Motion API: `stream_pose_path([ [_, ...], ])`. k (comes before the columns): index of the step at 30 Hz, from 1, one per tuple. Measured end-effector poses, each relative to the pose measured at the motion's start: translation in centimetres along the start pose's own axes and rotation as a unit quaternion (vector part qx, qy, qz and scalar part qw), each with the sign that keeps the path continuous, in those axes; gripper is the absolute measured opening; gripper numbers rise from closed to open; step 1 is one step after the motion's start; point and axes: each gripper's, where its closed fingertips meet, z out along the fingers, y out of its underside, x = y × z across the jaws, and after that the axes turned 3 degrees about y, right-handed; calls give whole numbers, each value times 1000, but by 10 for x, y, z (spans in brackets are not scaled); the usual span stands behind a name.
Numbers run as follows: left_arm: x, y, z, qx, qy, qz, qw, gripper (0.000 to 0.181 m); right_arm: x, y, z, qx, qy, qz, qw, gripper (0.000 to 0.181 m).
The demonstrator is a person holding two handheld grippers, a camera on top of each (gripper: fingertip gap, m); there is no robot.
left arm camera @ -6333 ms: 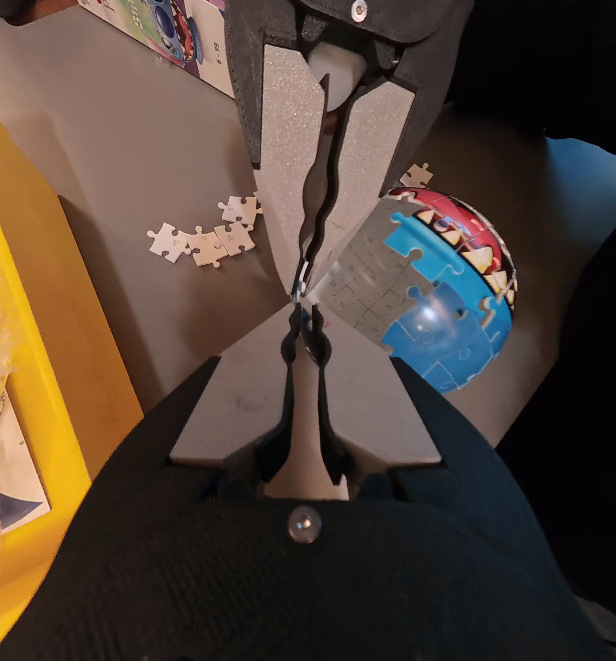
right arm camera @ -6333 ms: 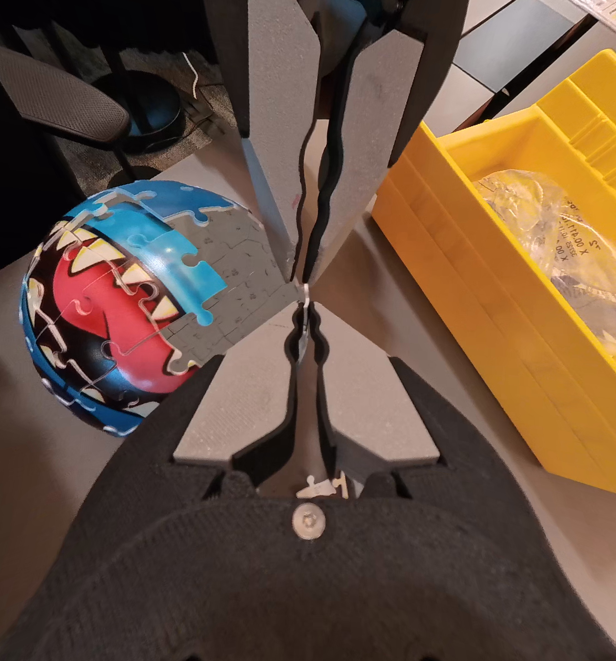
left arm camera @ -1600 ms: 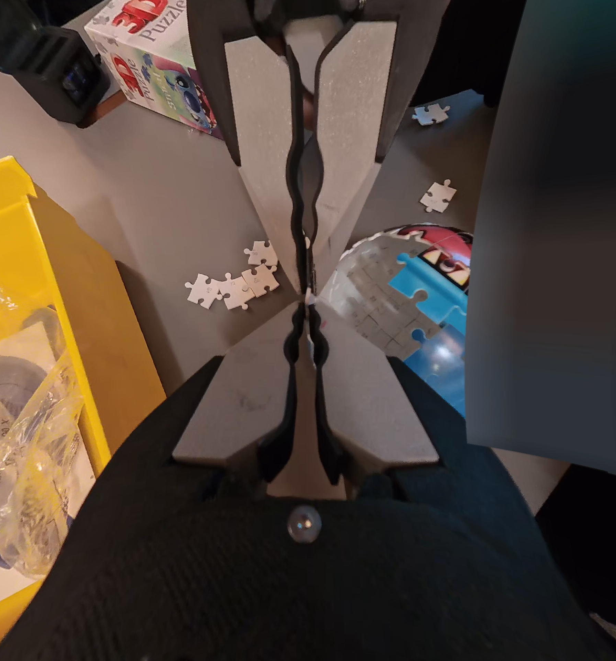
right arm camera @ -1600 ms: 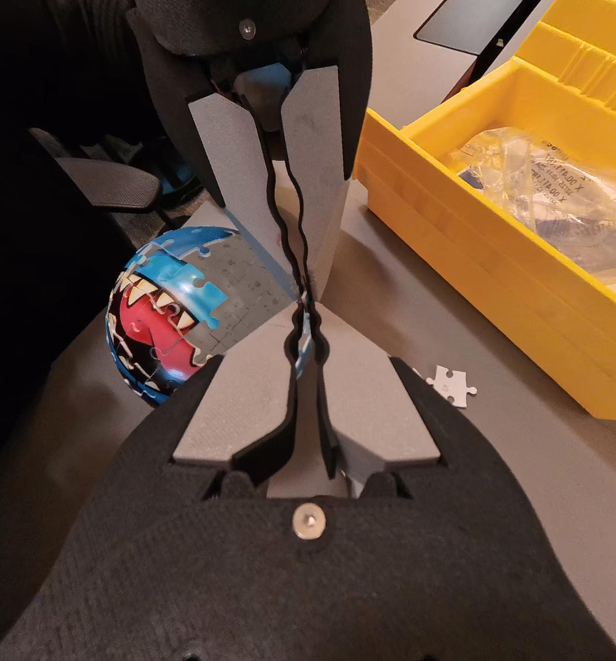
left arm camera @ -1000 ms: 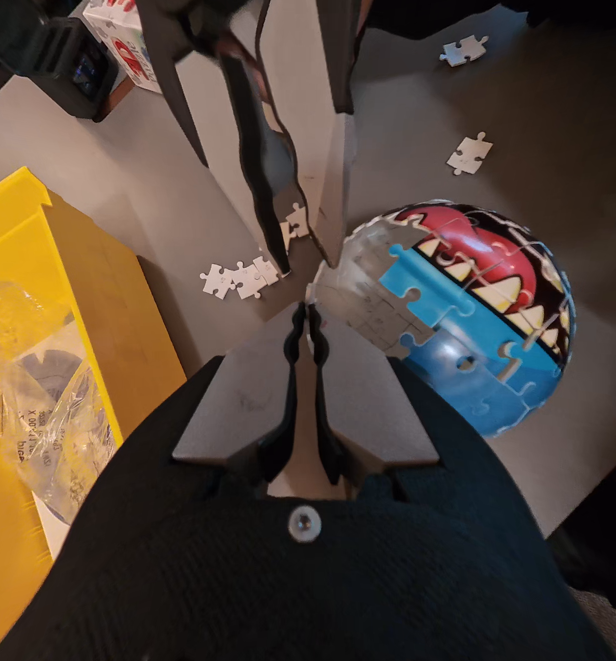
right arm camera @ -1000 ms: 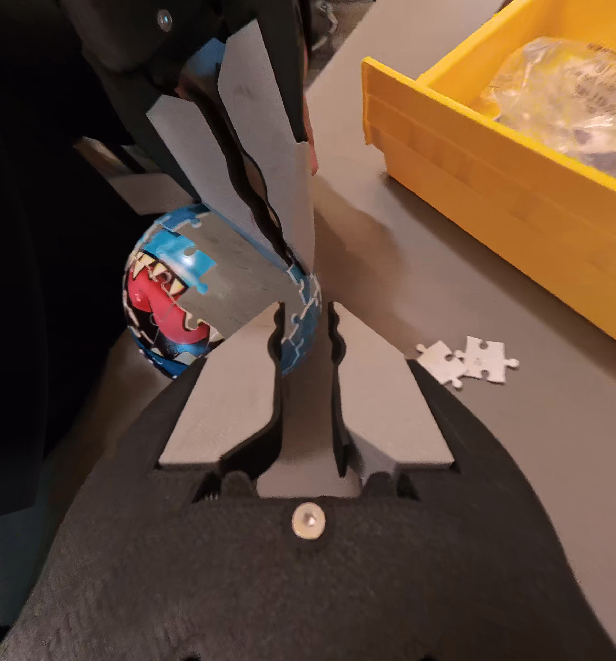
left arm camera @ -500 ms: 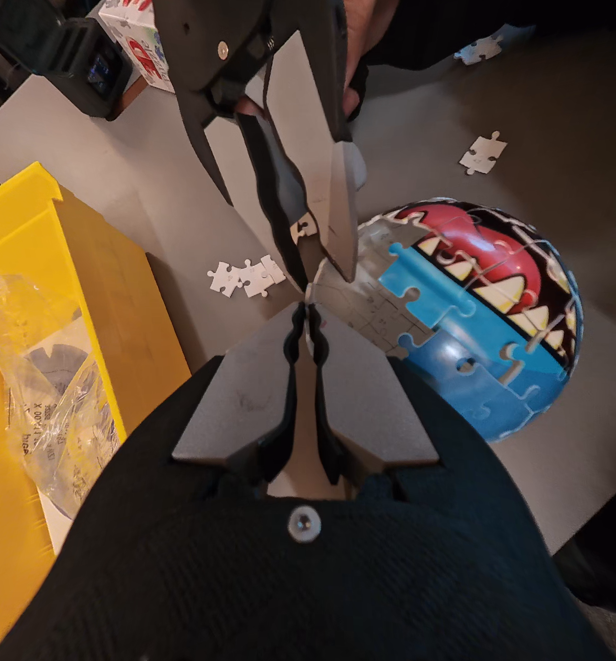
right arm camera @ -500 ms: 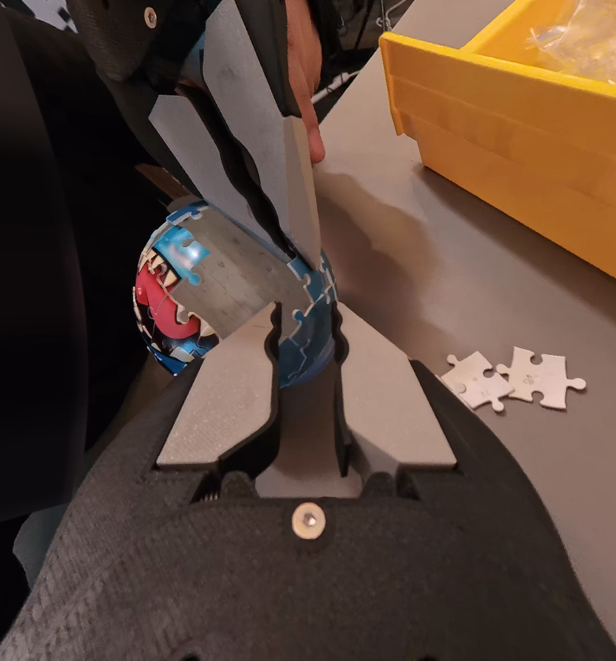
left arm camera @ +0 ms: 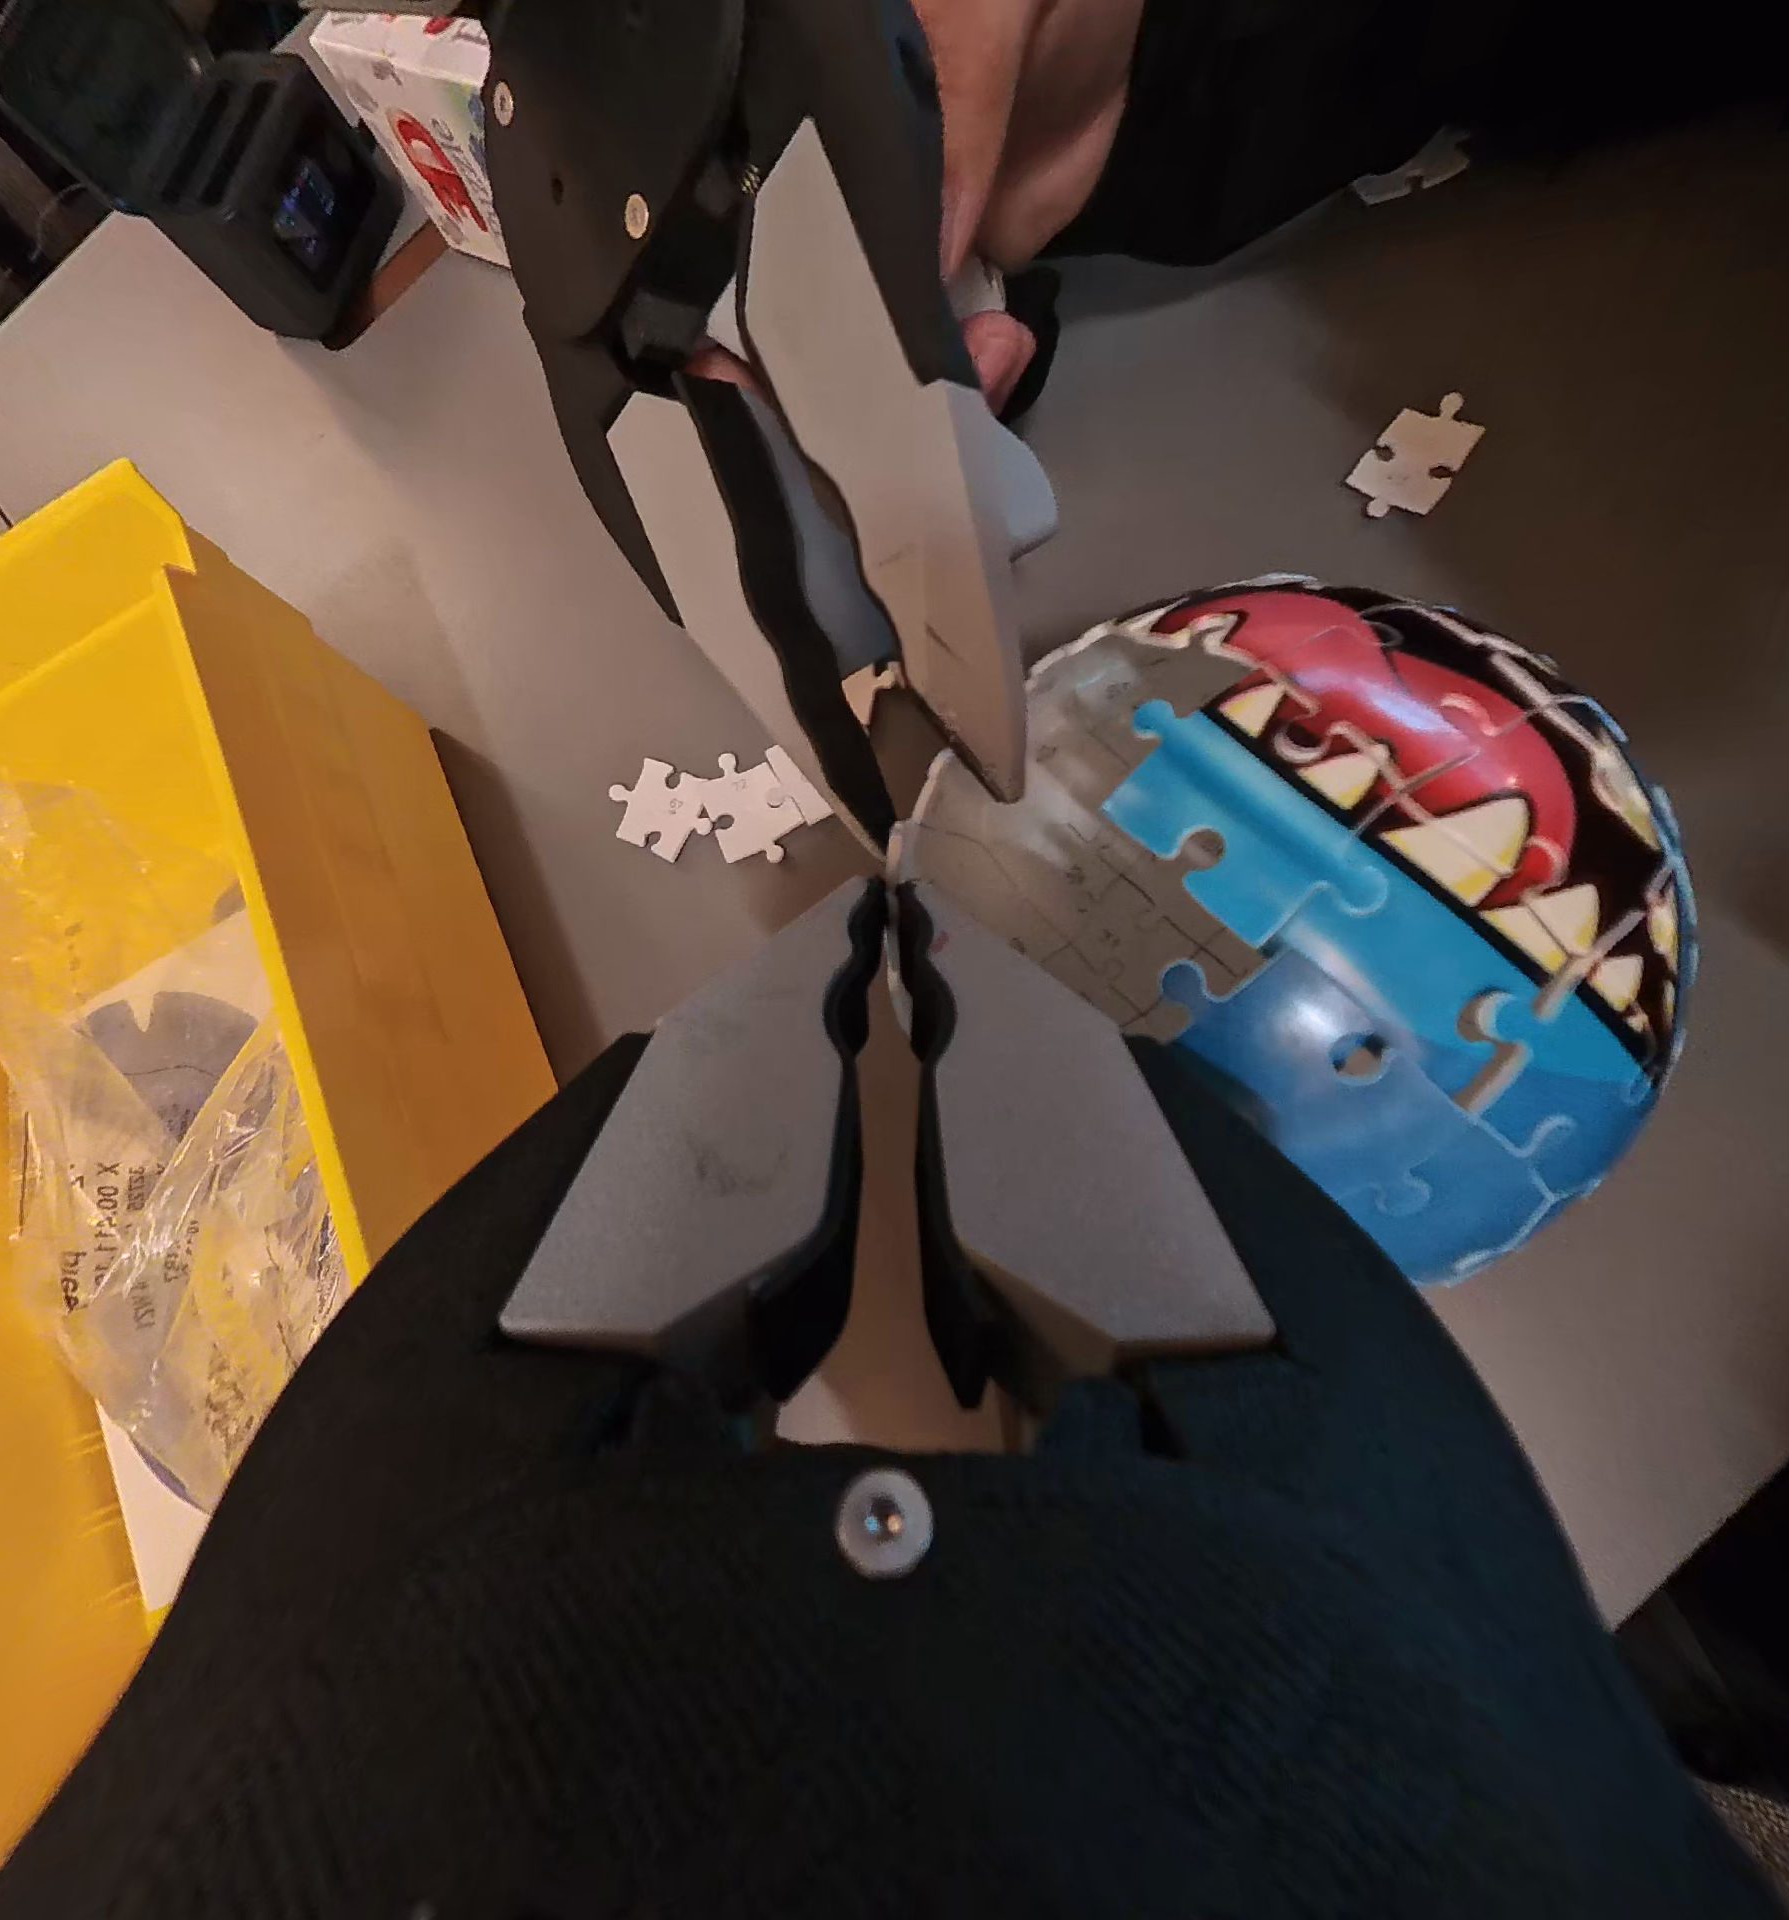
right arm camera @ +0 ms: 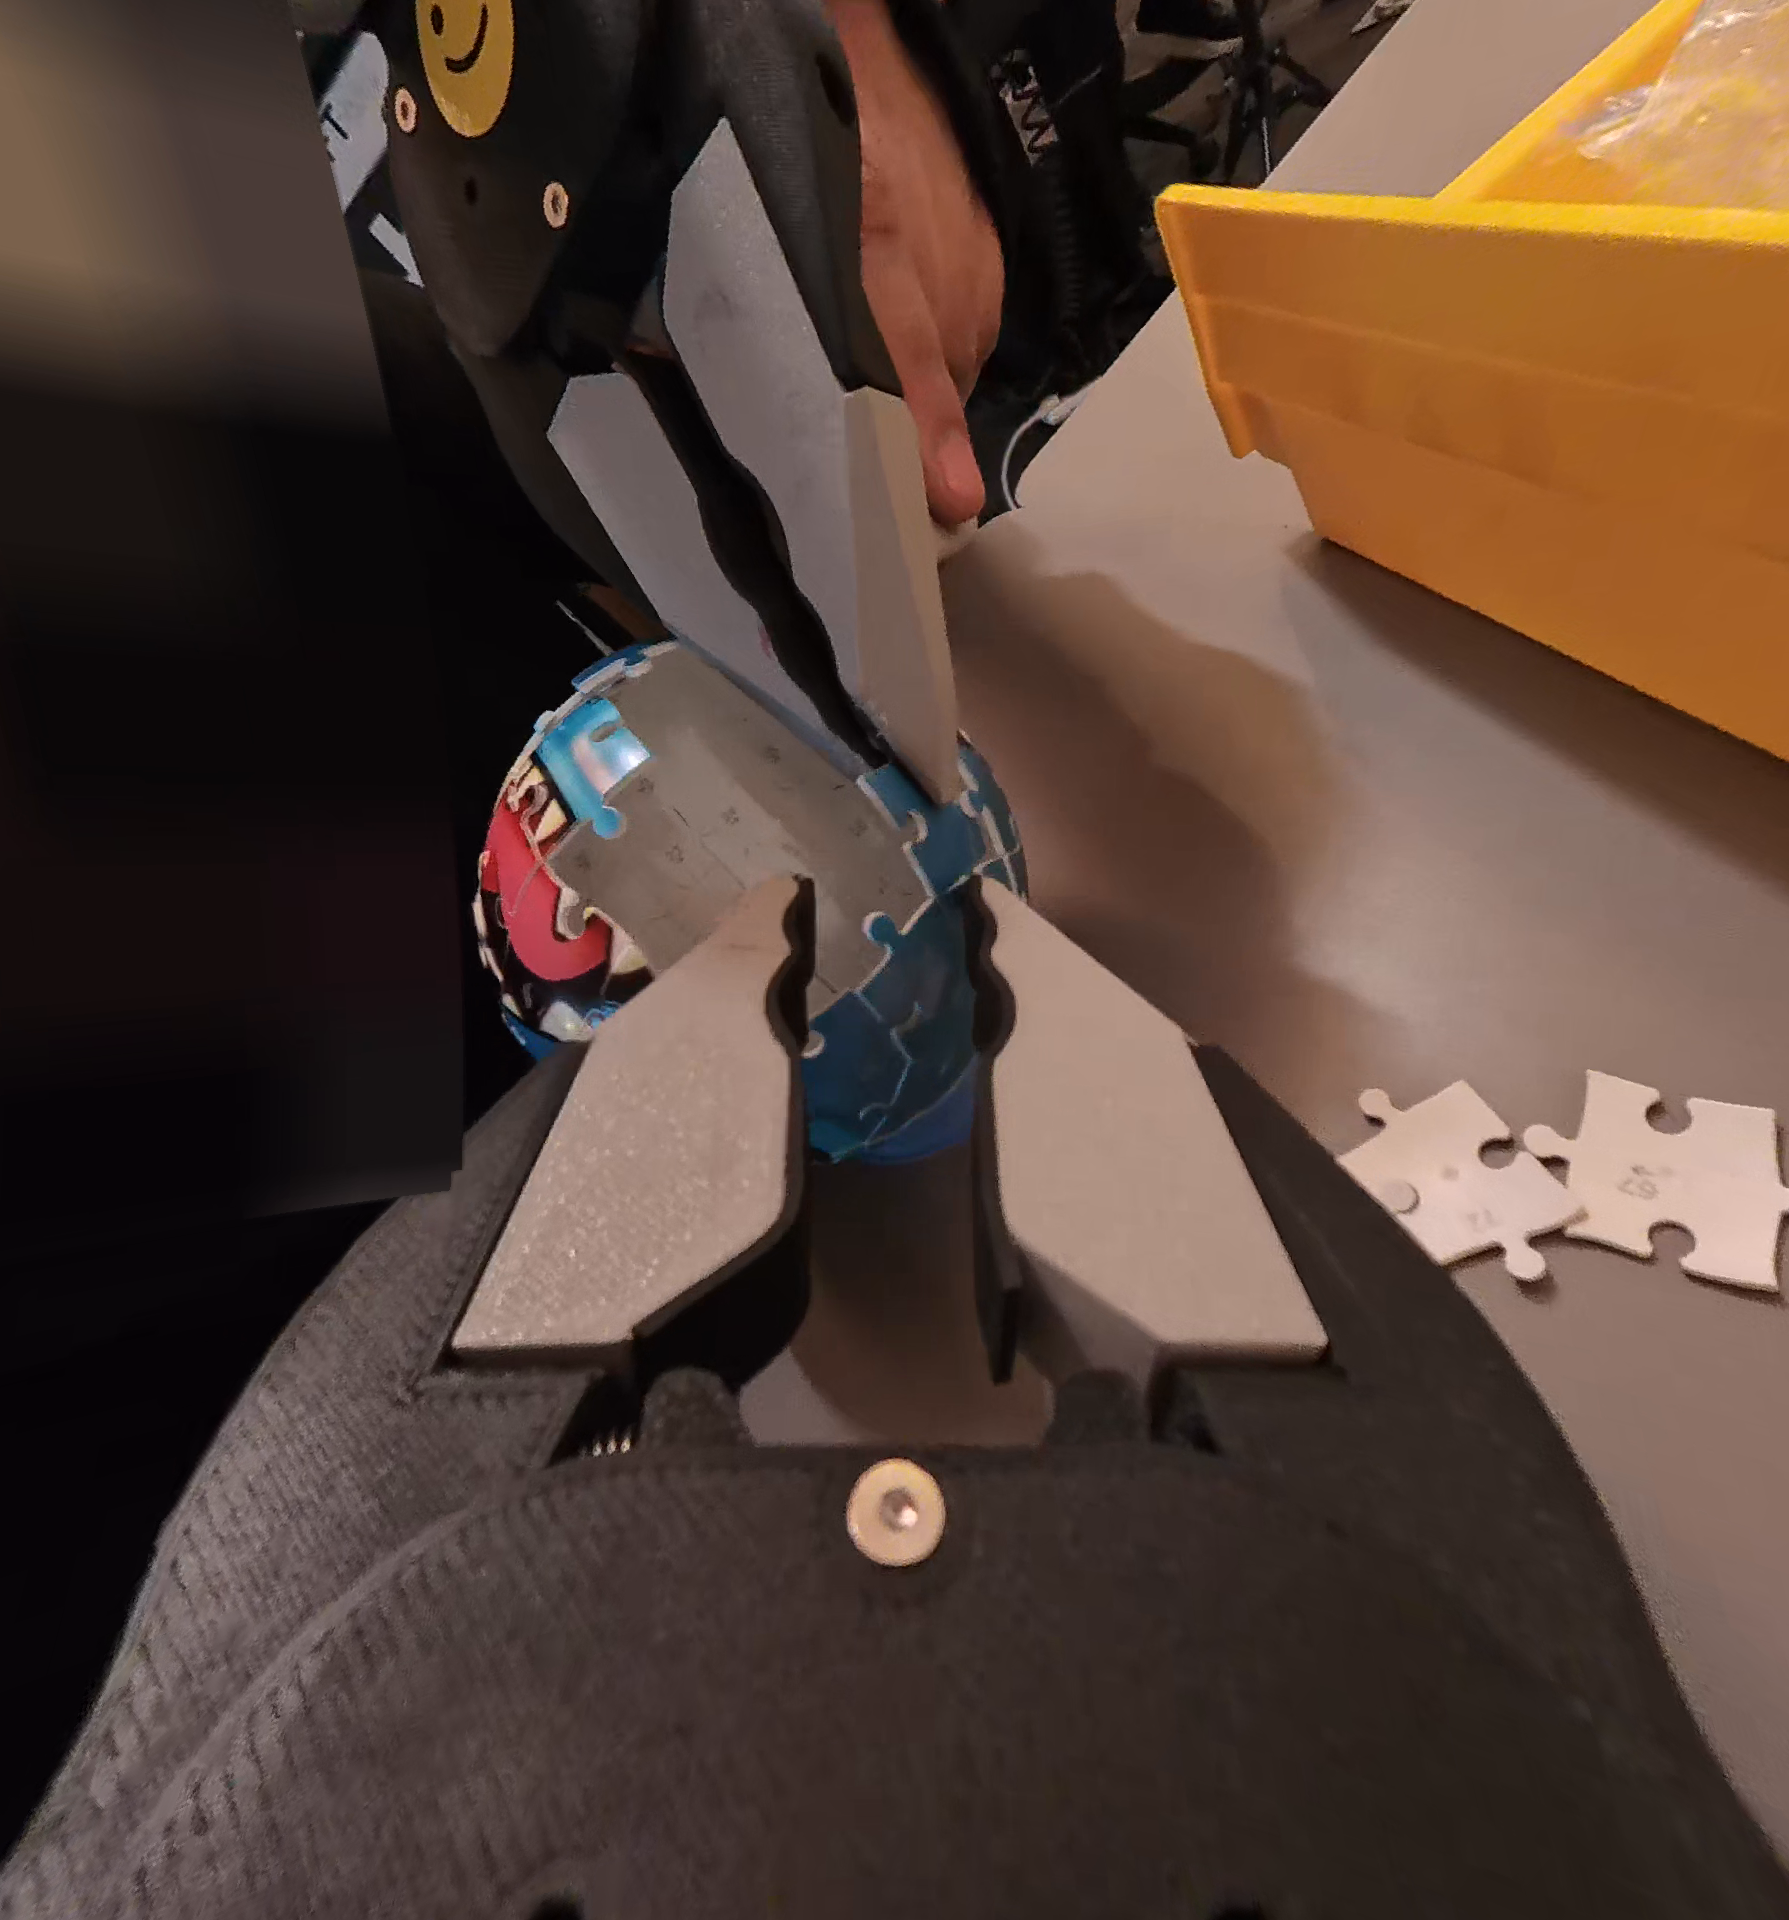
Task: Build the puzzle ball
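The puzzle ball point(left arm camera: 1389, 935), blue with a red mouth and white teeth, rests on the grey table with an unfilled grey patch point(left arm camera: 1066, 862) facing up. My left gripper point(left arm camera: 892, 896) is shut on the ball's rim at the edge of that patch. It also shows in the right wrist view point(right arm camera: 895, 774), coming down from above. My right gripper point(right arm camera: 890, 899) is open and empty, its fingers on either side of the ball's near face point(right arm camera: 869, 1018). In the left wrist view the right gripper point(left arm camera: 937, 816) hangs open over the rim.
Loose white puzzle pieces point(left arm camera: 724, 810) lie left of the ball, one more point(left arm camera: 1409, 468) far right; two point(right arm camera: 1596, 1184) lie by my right gripper. A yellow bin point(left arm camera: 246, 831) with a plastic bag stands at the left. A puzzle box point(left arm camera: 433, 156) and black device point(left arm camera: 246, 177) stand behind. Left and right tips are no more than a few centimetres apart.
My right gripper has opened, let go at the ball's rim and drawn back, lower and to the side. My left gripper has stayed shut on the rim.
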Motion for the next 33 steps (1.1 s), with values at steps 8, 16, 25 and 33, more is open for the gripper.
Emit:
stream_pose_path([
  [8, -1, 1, 0, 2, -1, -5, 1000, 0, 4, 1, 1, 0, 2, 6, 1000, 29],
  [16, -1, 1, 0, 1, -4, -5, 1000, 0, -2, 0, 0, 4, -10, -2, 1000, 30],
  [25, -1, 0, -2, 3, -15, 4, 1000, 0, -1, -1, 0, 6, -12, 1, 1000, 30],
  [33, -1, 0, -2, 4, -19, 9, 1000, 0, -3, -1, -1, 4, -10, -2, 1000, 31],
])
